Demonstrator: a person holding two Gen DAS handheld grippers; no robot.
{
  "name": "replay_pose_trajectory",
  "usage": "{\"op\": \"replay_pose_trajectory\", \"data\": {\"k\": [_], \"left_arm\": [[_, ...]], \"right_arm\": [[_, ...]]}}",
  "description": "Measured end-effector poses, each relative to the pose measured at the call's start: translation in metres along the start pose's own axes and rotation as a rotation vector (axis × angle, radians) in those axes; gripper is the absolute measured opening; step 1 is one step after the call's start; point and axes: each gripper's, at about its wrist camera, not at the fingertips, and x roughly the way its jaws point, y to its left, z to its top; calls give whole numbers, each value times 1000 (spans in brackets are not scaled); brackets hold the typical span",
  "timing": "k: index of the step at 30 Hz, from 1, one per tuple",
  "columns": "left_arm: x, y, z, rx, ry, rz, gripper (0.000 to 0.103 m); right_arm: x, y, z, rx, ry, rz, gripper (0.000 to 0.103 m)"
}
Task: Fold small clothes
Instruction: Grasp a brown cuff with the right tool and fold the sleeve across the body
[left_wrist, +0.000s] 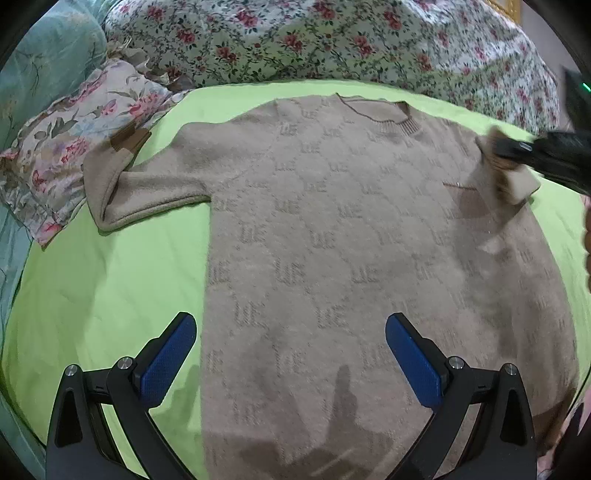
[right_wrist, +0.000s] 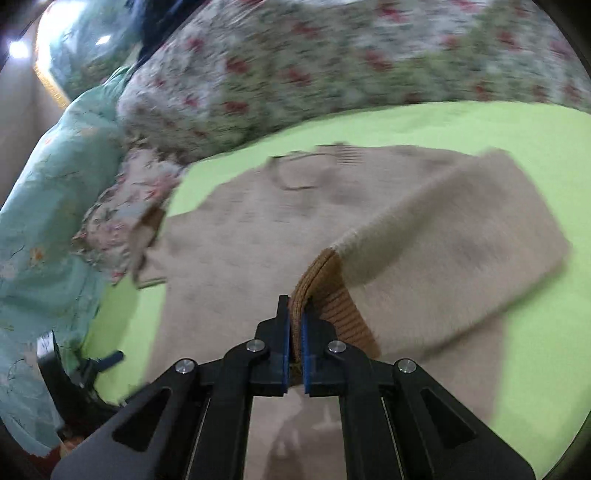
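Observation:
A beige knit sweater (left_wrist: 332, 229) with a woven letter pattern lies flat on a lime green sheet (left_wrist: 110, 280), neck toward the far side. Its left sleeve (left_wrist: 147, 184) stretches out to the left, the brown cuff resting on a floral pillow. My left gripper (left_wrist: 291, 354) hovers open over the sweater's lower left edge, holding nothing. My right gripper (right_wrist: 295, 325) is shut on the brown ribbed cuff (right_wrist: 332, 295) of the right sleeve (right_wrist: 443, 236), which is lifted and drawn across the sweater's body. In the left wrist view the right gripper (left_wrist: 509, 151) shows blurred at the right edge.
A floral quilt (left_wrist: 332, 40) is heaped along the far side. A floral pillow (left_wrist: 74, 147) and a teal blanket (left_wrist: 37, 55) lie at the left. Bare green sheet (right_wrist: 443, 122) shows past the sweater's neck and at the right.

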Motion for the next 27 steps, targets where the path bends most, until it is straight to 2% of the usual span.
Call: {"op": "replay_pose_trajectory", "data": {"k": [3,8,10,14,19,24,27], "left_arm": [[4,8,5,-14,-16,-25,102],[18,17,22,-13,-53,-78,102],[26,20,31,-12,-61,-108,102],[53,26,57,-28,-44,-164,103],[89,29,91,-82,-11,-248,102],[126,16,121,-62,36,-274,101],[141,3,129,-23,50,-328,88]], "right_arm": [[46,31,20,-1,45,96,6],[116,64,38,5,126,197,6],[145,74,41,-3,160,195,8],[174,67,43,48,212,174,16],[137,41,32,128,136,213,40],[72,11,7,192,45,190,41],[39,-5,-15,220,5,158,42]]}}
